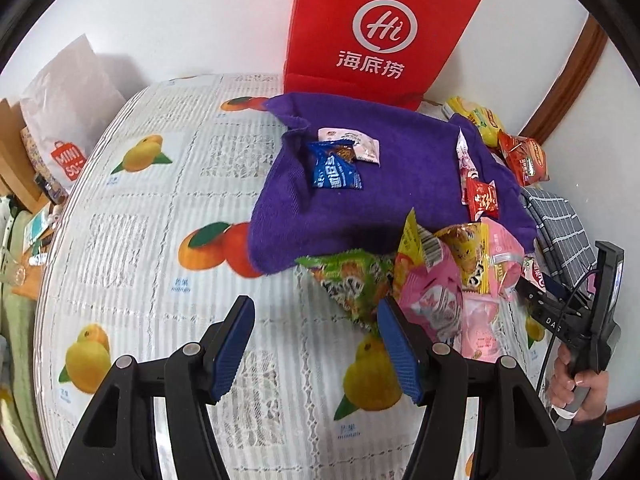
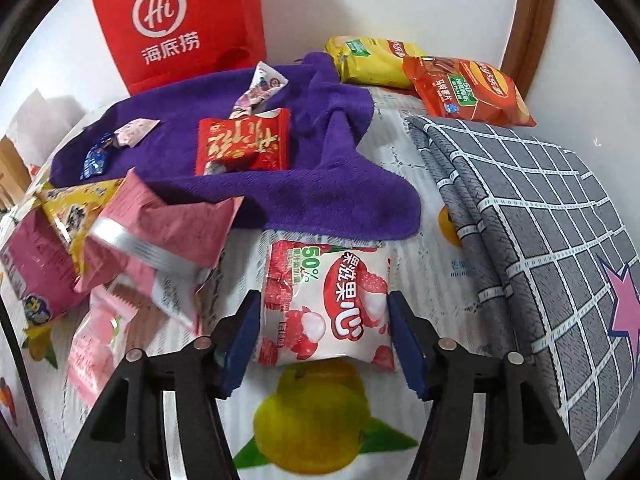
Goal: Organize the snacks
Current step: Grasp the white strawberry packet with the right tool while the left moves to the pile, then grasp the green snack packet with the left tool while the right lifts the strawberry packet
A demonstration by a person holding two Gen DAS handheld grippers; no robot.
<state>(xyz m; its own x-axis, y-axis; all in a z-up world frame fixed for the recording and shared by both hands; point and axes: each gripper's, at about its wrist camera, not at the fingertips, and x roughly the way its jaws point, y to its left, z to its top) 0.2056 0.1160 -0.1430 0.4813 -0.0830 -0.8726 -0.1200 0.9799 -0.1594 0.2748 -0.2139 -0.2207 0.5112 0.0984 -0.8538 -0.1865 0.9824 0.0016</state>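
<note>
— Plastic tablecloth [image 1: 160, 240], white with printed oranges and lemons, covers our whole table. At far left a white paper shopping bag [image 1: 68, 120] leans on the wall; a tall red paper bag [image 1: 380, 28] stands at the back.

— Our left gripper [image 1: 316, 344] hovers released over bare cloth, the green crinkly snack packet [image 1: 348, 280] just beside its right finger. Perhaps we wait there.

— Purple fleece towel [image 2: 320, 184] seems our sorting mat: a red foil packet [image 2: 244, 144] already lies on it.

— Our right gripper [image 2: 324, 340] straddles the white-and-red lychee sweets pouch [image 2: 328, 300], which lies flat on the table, pads at both edges; whether they pinch, we cannot tell. Grey checked cloth [image 2: 540, 220] lies right.
</note>
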